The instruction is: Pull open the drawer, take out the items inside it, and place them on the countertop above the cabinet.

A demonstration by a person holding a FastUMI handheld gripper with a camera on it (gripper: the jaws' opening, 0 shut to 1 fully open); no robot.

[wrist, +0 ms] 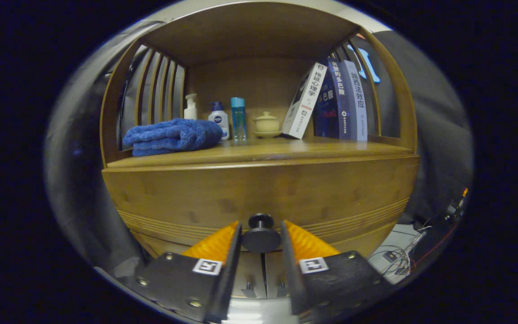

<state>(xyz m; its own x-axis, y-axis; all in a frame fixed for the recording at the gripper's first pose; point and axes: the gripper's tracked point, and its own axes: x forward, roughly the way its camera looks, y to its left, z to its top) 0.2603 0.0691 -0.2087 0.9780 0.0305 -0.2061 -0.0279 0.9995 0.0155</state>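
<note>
drawer knob (261, 231) between the gripper (261, 234) fingers; towel (173, 136) left, books (331, 101) right on countertop (259, 152)

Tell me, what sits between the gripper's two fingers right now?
In the gripper view, the drawer's round knob sits between the fingers of the gripper, which flank it closely; whether they press it is unclear. The drawer is closed.

The gripper view looks forward along the gripper (261, 236) from low and close against the wooden cabinet's drawer front (259, 191), facing it squarely. The round knob (261, 234) sits near, between the two fingers (216, 245), which stand apart. Farther up it takes in the countertop (263, 150) and the shelf's back wall.
</note>
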